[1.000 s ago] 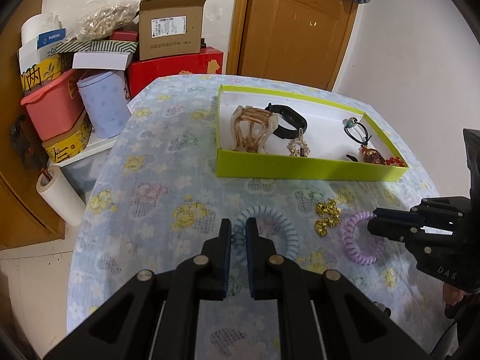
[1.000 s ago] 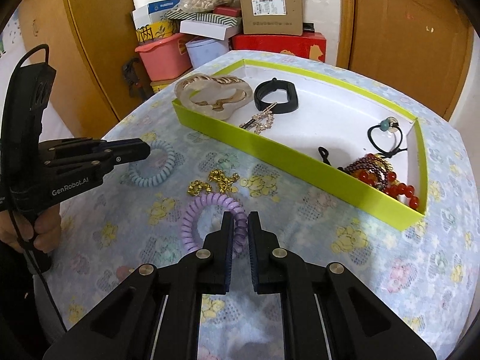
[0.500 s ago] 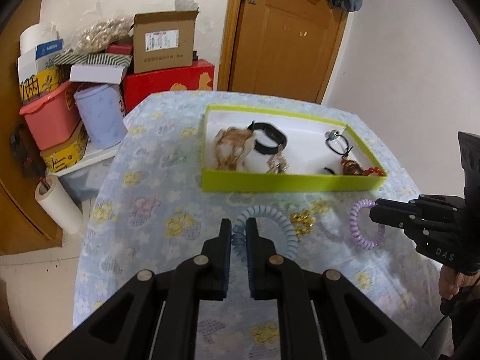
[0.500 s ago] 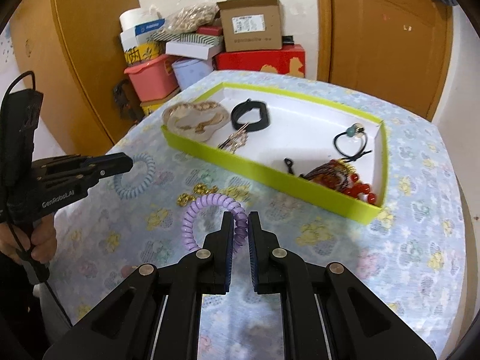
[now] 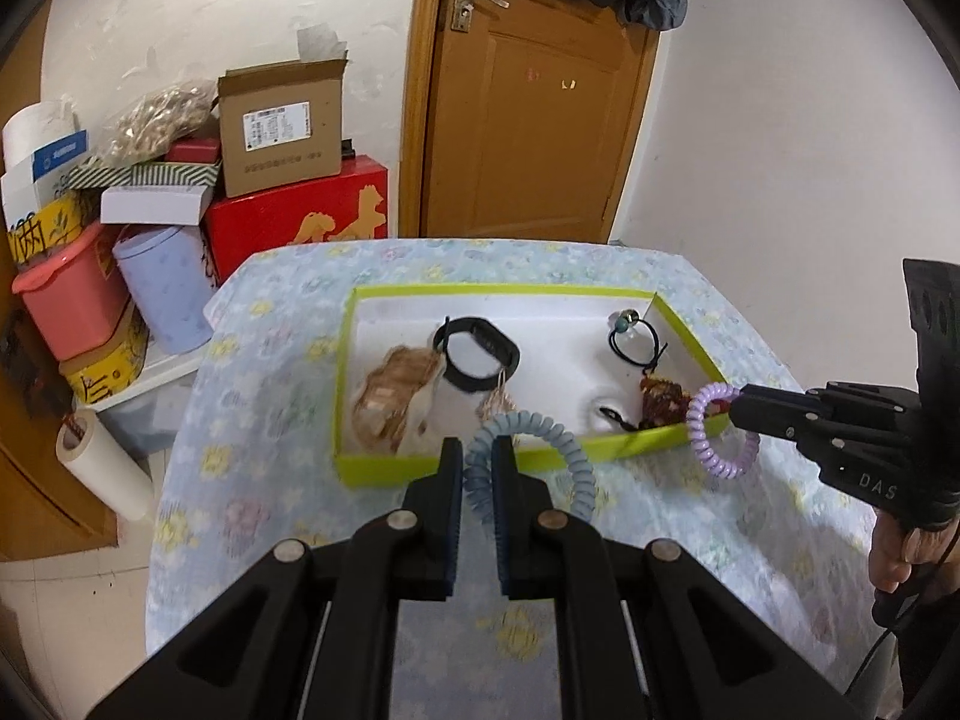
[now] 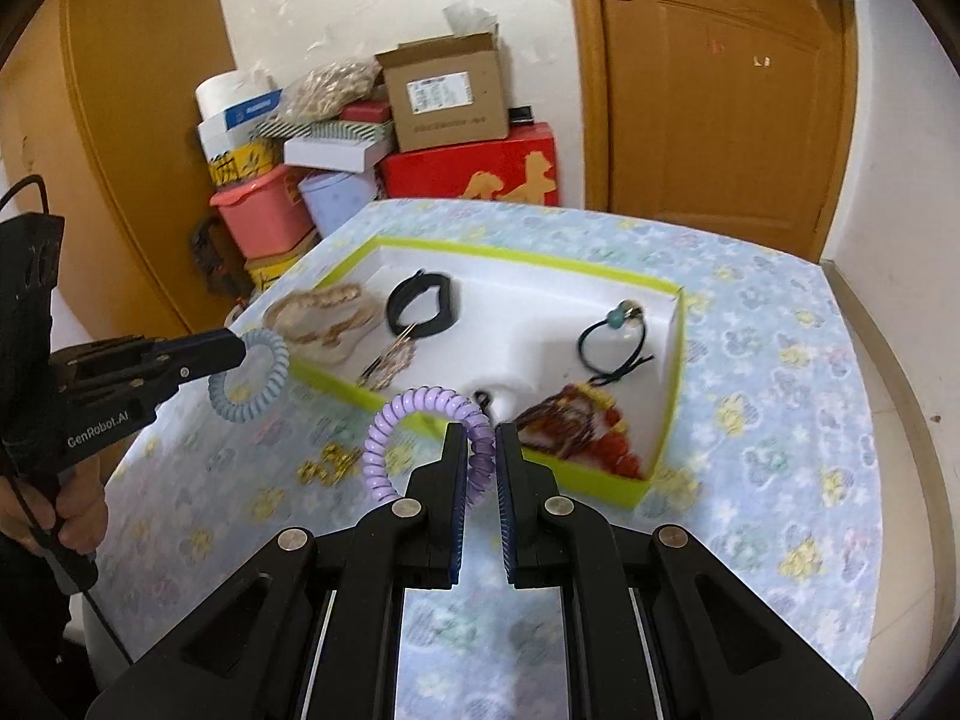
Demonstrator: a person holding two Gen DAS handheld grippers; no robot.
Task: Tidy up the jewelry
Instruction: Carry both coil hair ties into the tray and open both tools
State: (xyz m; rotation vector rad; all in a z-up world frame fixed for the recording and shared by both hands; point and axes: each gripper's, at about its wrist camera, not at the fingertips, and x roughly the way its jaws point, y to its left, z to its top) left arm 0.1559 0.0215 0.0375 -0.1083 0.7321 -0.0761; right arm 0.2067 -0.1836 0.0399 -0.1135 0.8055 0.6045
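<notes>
The left hand-held gripper point(image 5: 477, 474) is pinching the blue coil tie point(image 5: 531, 456); the right hand-held gripper point(image 6: 480, 456) is pinching the purple coil tie point(image 6: 420, 432), both hanging near the tray point(image 5: 456, 471). Clear the rim before releasing.

The right hand-held gripper point(image 6: 480, 450) pinches a purple hair tie point(image 6: 420, 420) above the table point(image 6: 780, 420); the left hand-held gripper point(image 6: 240, 348) grips a blue hair tie point(image 6: 249, 384) beside the green tray point(image 6: 666, 408).

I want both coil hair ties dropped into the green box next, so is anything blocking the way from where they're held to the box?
Nothing visible does. The blue coil tie in the left tool and the purple coil tie in the right tool hang lifted near the green box, which is open-topped; only its low front wall lies ahead.
</notes>
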